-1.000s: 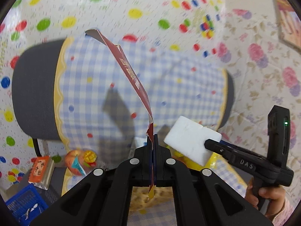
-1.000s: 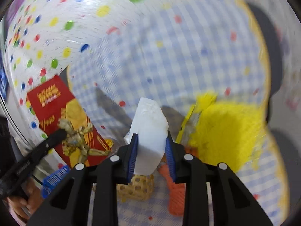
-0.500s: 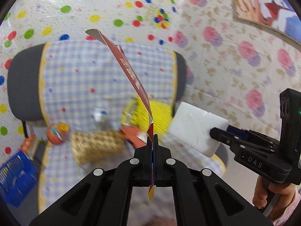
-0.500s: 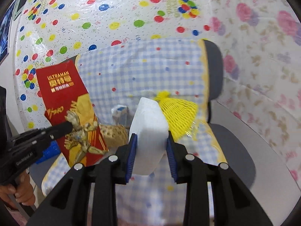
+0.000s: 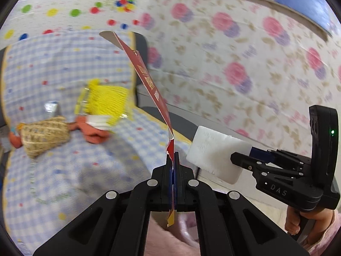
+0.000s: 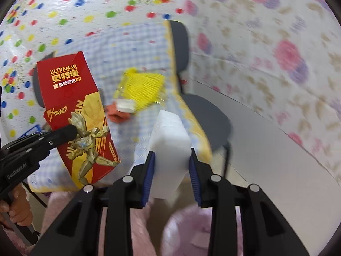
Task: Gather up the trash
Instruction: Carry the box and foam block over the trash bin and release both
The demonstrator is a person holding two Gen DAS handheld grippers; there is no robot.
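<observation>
We hold a flat red cardboard box [image 6: 75, 115] with a gold figure on it, pinched tight in our left gripper [image 5: 173, 160]. Our right gripper [image 6: 170, 164] squeezes a white foam block [image 6: 170, 147], with its jaws partly apart around it. Both are up in the air, near the checked blue chair [image 6: 136, 49].

Checked-cloth chair [image 6: 149, 42] against dotted, floral walls [image 6: 277, 53].
</observation>
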